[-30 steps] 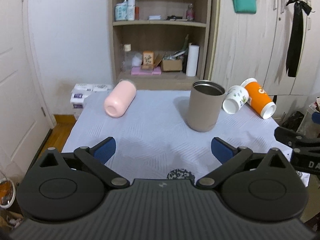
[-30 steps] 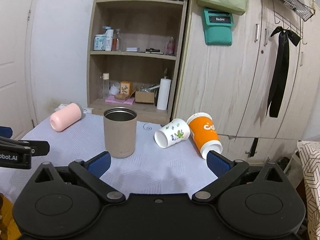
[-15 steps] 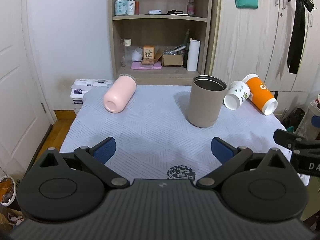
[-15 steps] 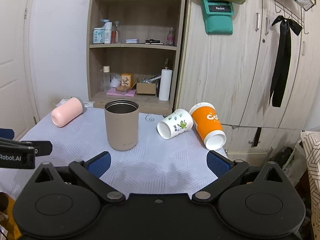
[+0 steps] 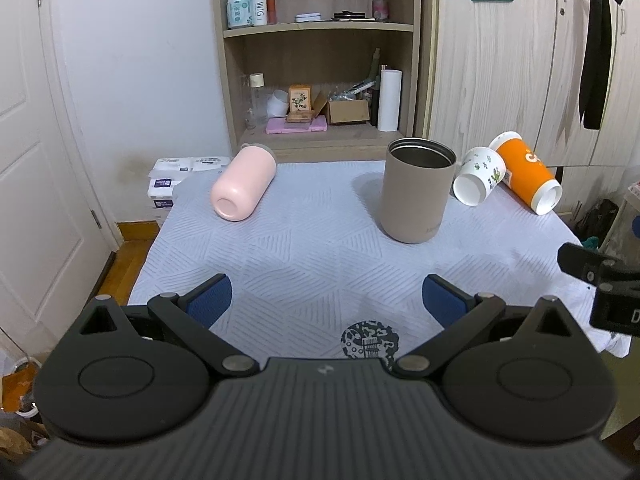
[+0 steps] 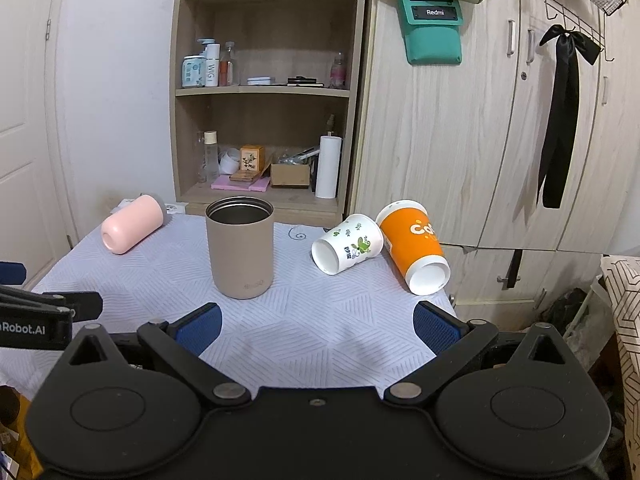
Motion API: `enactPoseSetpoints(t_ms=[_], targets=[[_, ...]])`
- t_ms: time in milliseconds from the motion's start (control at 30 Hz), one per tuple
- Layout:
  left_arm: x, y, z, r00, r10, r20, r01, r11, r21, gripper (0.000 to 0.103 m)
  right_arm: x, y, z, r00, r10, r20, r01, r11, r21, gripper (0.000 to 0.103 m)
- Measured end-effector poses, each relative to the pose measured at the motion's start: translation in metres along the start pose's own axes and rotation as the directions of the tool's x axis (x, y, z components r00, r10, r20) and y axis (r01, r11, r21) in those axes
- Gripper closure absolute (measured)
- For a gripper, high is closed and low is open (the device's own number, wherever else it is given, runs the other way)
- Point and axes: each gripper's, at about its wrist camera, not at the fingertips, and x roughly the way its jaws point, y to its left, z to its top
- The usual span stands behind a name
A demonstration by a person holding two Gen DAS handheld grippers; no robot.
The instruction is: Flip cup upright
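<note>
A tan cup [image 5: 418, 192] [image 6: 240, 246] stands upright mid-table, mouth up. A pink cup [image 5: 244, 184] [image 6: 132, 229] lies on its side at the far left. A white floral paper cup [image 5: 478, 181] [image 6: 347, 243] and an orange paper cup [image 5: 526, 178] [image 6: 416, 246] lie on their sides at the far right, touching. My left gripper [image 5: 326, 300] is open and empty over the table's near edge. My right gripper [image 6: 318, 326] is open and empty, near the front right.
The table has a pale patterned cloth [image 5: 320, 248] [image 6: 320, 320]. A wooden shelf unit [image 5: 320, 60] and wardrobe doors [image 6: 480, 120] stand behind it. A white door [image 5: 36, 160] is at the left. Each gripper's body shows at the edge of the other's view.
Both grippers have drawn back and risen slightly, so the table sits lower and farther in view. No cup has moved; both grippers stay open.
</note>
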Motion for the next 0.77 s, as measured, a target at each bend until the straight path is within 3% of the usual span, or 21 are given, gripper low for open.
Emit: enactPoseSetpoints(t_ms=[767], targets=[[-0.0064,0.0014,-0.0014,0.998,0.053,0.016,-0.053,0.998,0.027,0.000,-0.0061,-0.0064,-0.0018,1.000,-0.006,0.011,0.006,1.000,0.011,0.000]])
